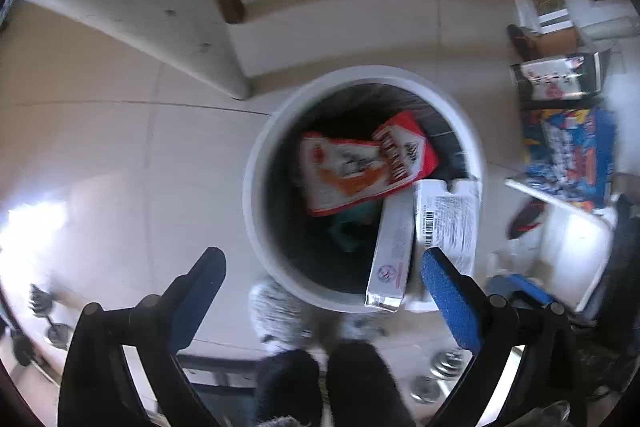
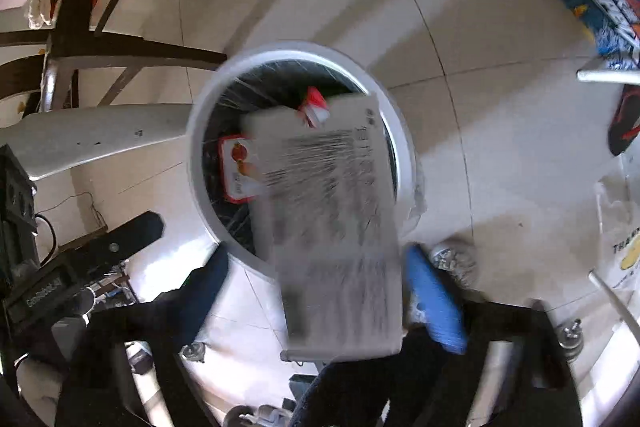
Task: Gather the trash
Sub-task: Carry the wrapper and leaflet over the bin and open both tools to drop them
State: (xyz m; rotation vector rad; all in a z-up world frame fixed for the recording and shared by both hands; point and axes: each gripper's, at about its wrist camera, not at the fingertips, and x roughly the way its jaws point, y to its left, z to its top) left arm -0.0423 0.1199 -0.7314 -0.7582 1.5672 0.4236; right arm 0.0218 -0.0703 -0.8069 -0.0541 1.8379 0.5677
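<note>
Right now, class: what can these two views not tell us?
- Print on the grey carton: right wrist view, motion-blurred.
- Bin floor: left wrist view, hidden by the red wrapper and carton.
- Right gripper: carton between open fingers; contact unclear.

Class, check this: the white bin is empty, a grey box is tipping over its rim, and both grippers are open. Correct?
Not quite. The bin is not empty: the left wrist view shows a red packet inside. The box is tipping over the rim, and the left gripper and right gripper are open.
</note>
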